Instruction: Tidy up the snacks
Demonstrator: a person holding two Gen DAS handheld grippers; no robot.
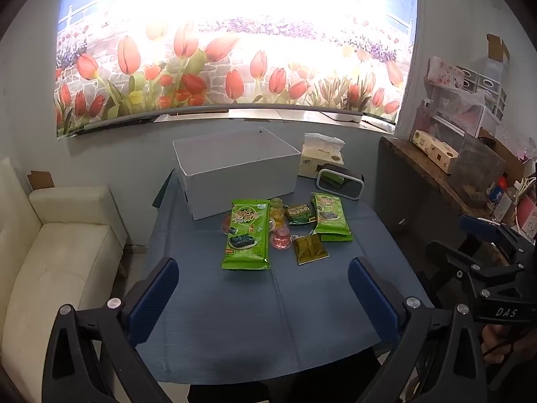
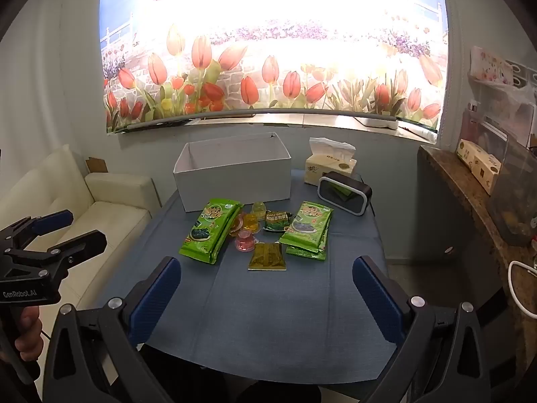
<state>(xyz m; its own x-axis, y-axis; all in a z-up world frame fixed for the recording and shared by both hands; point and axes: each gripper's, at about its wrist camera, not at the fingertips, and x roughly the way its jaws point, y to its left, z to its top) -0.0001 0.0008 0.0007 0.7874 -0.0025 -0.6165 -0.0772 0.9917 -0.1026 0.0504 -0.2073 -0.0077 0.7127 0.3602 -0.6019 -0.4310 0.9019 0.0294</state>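
Nothing looks sorted yet: every snack lies loose on the blue desk [image 1: 235, 319], and the white box [image 1: 235, 181] beyond them, judging by the part of its inside that shows, holds nothing; its floor is hidden by the near wall, so this cannot be said for certain. The left gripper [image 1: 263, 294] hangs released, jaws spread wide and holding nothing, and the right gripper [image 2: 266, 294] is the same, both short of the pile. Ahead of the left jaws, nearest, lies a large green seaweed pack [image 1: 246, 235]; past it, to the right, sit the jelly cups [image 1: 280, 236], a small olive packet [image 1: 310, 249], a dark green packet [image 1: 299, 214] and a stack of two more green seaweed packs [image 1: 330, 216]. The box stands farther still, behind the whole cluster, with a tissue pack [image 1: 320, 156] and a black clock [image 1: 340, 181] to its right. All the moving, it seems, remains to be done.
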